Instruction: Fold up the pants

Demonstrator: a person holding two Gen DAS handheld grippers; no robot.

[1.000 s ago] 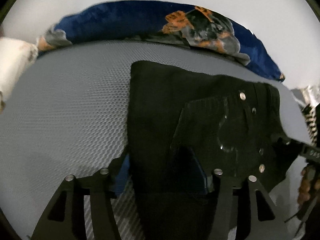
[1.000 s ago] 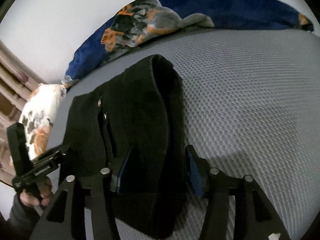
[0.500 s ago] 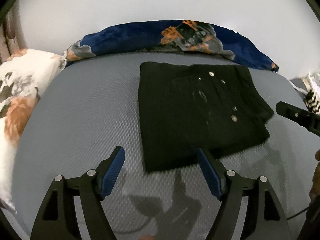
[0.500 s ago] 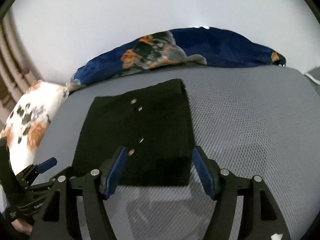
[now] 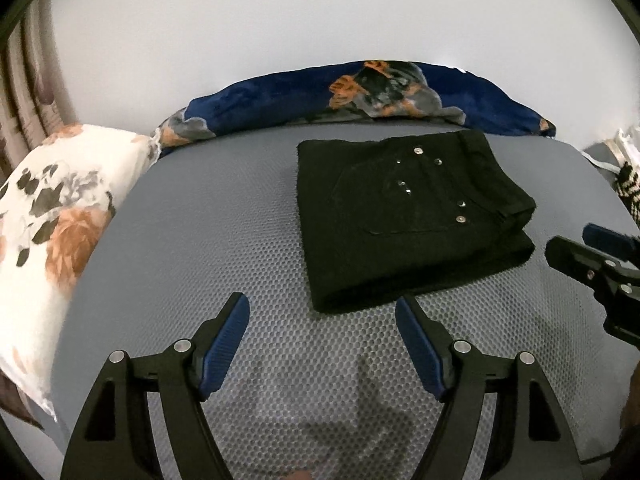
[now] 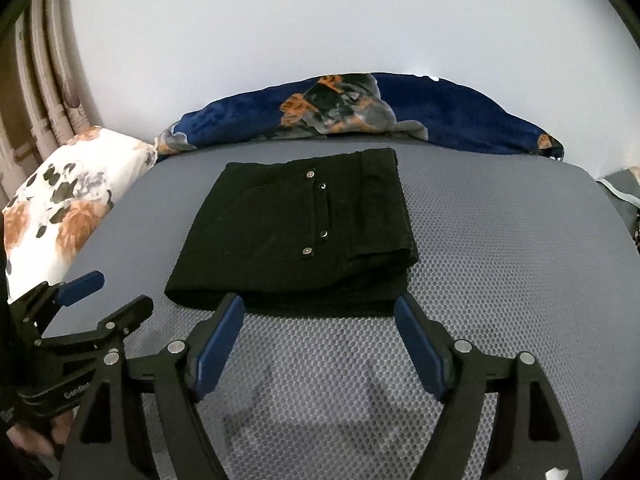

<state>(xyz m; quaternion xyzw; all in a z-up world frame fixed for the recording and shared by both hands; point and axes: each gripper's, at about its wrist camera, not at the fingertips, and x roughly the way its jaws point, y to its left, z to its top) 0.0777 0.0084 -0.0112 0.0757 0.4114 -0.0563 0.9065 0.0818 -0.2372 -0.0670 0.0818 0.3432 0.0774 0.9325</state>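
Two claws hover over a grey honeycomb-textured mattress (image 5: pixel 168 248), neither holding anything. Nearest in the left wrist view, the left claw (image 5: pixel 322 316) stands wide, its blue pads bare, with only mattress and soft shadows between them. The right claw (image 6: pixel 319 314) has its jaws opening, also with nothing gripped; the near edge of the pants (image 6: pixel 296 236) lies just beyond its fingertips, and whether the pads brush the cloth is hard to tell.

The pants, black and folded into a thick rectangle, lie flat on the mattress ahead of both claws, a little right of the left claw's centre line (image 5: pixel 404 216). Small metal rivets dot the pocket on top; the layers underneath are hidden.

At the right edge of the left view the right claw is cut off by the frame. At the lower left of the right view the left claw is partly visible, with part of a hand (image 6: pixel 32 436) below it.

Farther left lies a white floral pillow (image 5: pixel 44 216). Beyond the pants a navy blanket (image 5: pixel 360 96) is bunched against a plain pale wall (image 5: pixel 280 20).
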